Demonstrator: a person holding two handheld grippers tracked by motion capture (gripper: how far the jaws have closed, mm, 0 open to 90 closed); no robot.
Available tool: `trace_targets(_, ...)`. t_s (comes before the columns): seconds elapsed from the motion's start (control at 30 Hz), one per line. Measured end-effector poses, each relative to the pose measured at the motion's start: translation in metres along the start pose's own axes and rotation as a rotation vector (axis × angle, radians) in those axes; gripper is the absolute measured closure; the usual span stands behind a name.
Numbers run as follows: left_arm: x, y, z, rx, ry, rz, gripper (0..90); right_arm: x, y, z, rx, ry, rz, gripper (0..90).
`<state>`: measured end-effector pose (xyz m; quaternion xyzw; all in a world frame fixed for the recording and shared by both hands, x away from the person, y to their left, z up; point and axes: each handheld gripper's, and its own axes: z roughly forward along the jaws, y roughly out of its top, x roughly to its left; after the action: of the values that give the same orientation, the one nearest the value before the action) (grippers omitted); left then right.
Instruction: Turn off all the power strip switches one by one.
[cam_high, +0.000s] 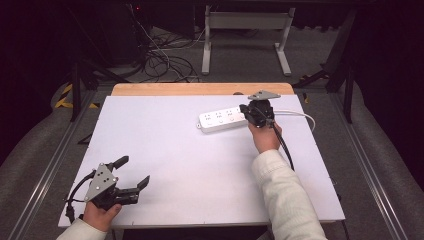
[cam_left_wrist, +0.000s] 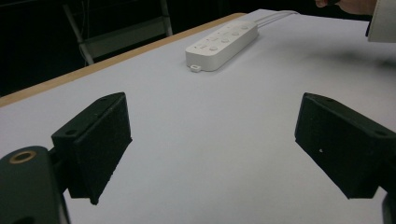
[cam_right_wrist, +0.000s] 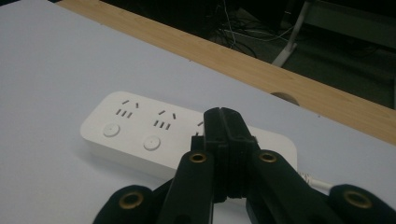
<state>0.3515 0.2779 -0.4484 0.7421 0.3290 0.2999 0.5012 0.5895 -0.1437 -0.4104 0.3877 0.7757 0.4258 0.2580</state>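
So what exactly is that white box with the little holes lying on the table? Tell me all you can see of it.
It is a white power strip, a long, flat, smooth plastic-looking block with rounded corners. Its top carries a row of outlets, each with slot holes and a round button beside it, and one end has a small hanging loop. A white cable leaves the other end. It lies flat on the white tabletop near the far wooden edge. The right gripper, jaws shut with nothing between them, is over its cable end; contact cannot be told.

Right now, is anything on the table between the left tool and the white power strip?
Nothing visible. The left tool sits open at the near left corner, and bare white tabletop runs from it to the power strip. The right tool hovers at the strip's far, cable end.
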Motion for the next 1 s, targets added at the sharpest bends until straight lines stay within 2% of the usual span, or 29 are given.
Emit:
trace_targets(0.03,0.000,0.000,0.000,0.000,0.000,0.000,11.2,0.000,0.001,-0.002,0.000,0.000,0.003,80.9)
trace_targets(0.1,0.000,0.000,0.000,0.000,-0.001,0.002,11.1,0.000,0.002,-0.007,-0.004,0.012,0.016,68.9)
trace_targets(0.17,0.000,0.000,0.000,-0.002,-0.001,0.001,11.2,0.002,0.002,-0.018,-0.028,0.033,0.023,51.2)
trace_targets(0.2,0.000,0.000,0.001,-0.002,-0.001,-0.002,11.2,0.002,0.002,-0.018,-0.028,0.033,0.023,51.2)
trace_targets(0.23,0.001,0.000,0.001,-0.004,0.001,0.002,11.2,0.005,0.001,-0.028,-0.051,0.058,0.005,43.0)
trace_targets(0.3,0.000,0.001,0.001,-0.003,-0.001,-0.001,11.1,0.006,0.001,-0.033,-0.057,0.071,-0.007,40.6)
trace_targets(0.37,0.000,0.001,0.001,-0.002,-0.001,0.001,11.0,0.011,0.000,-0.048,-0.082,0.102,-0.040,34.4)
trace_targets(0.5,0.000,0.001,0.001,-0.001,0.003,0.001,11.0,0.013,-0.003,-0.065,-0.116,0.133,-0.045,28.6)
trace_targets(0.57,0.000,0.001,0.001,-0.003,0.004,-0.002,11.0,0.014,-0.010,-0.080,-0.149,0.161,-0.046,23.9)
trace_targets(0.6,0.000,0.001,0.001,-0.002,0.003,-0.005,11.0,0.014,-0.010,-0.080,-0.149,0.161,-0.046,21.7)
trace_targets(0.63,0.000,0.001,0.001,0.000,0.003,-0.004,11.0,0.015,-0.015,-0.090,-0.161,0.175,-0.049,16.9)
trace_targets(0.77,0.000,0.001,0.002,0.001,0.006,-0.003,11.0,0.016,-0.024,-0.104,-0.161,0.191,-0.050,12.2)
trace_targets(0.9,0.000,0.001,0.002,0.000,0.007,-0.002,10.8,0.018,-0.041,-0.120,-0.170,0.237,-0.046,8.5)
trace_targets(1.0,0.000,0.001,0.001,0.000,0.007,0.001,10.6,0.020,-0.050,-0.122,-0.172,0.244,-0.060,6.7)
